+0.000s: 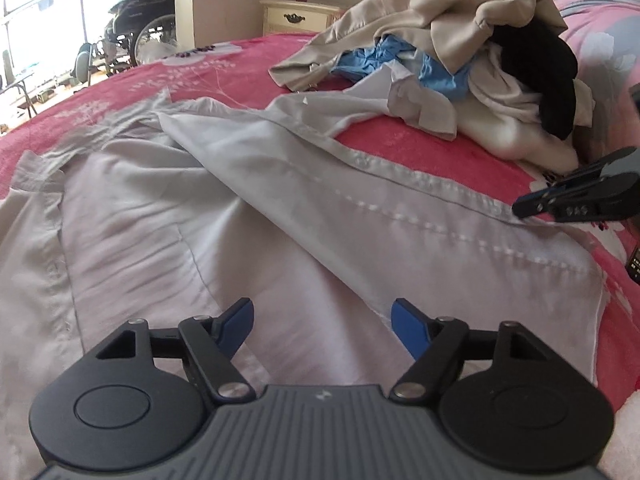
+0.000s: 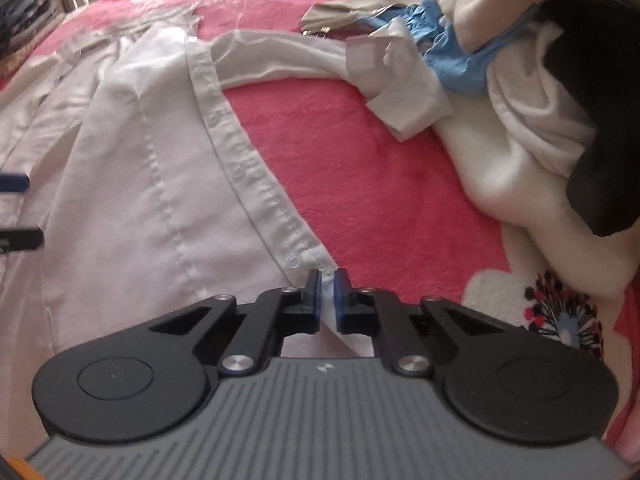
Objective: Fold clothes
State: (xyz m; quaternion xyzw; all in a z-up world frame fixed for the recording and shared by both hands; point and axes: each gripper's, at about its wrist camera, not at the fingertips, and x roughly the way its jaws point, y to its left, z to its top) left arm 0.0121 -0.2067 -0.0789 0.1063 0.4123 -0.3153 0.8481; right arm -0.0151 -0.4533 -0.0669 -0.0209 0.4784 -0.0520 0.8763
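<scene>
A white button-up shirt (image 1: 240, 208) lies spread on the pink bed cover (image 1: 120, 92), one sleeve reaching toward the pile of clothes. My left gripper (image 1: 322, 314) hovers low over the shirt's body, jaws open, blue pads clear of the cloth. In the right wrist view the shirt (image 2: 132, 184) shows its button placket running down to my right gripper (image 2: 328, 280), which is shut on the placket's lower corner; white cloth shows between the pads. The right gripper (image 1: 528, 206) also appears at the shirt's right edge. Left fingertips (image 2: 14, 182) peek in at the left.
A heap of beige, blue, white and black garments (image 2: 520, 80) sits on the bed (image 2: 360, 168) to the right, also in the left wrist view (image 1: 480, 40). A cream nightstand (image 1: 296, 16) and a wheelchair (image 1: 136, 20) stand beyond the bed. Folded clothes (image 2: 24, 12) are stacked far left.
</scene>
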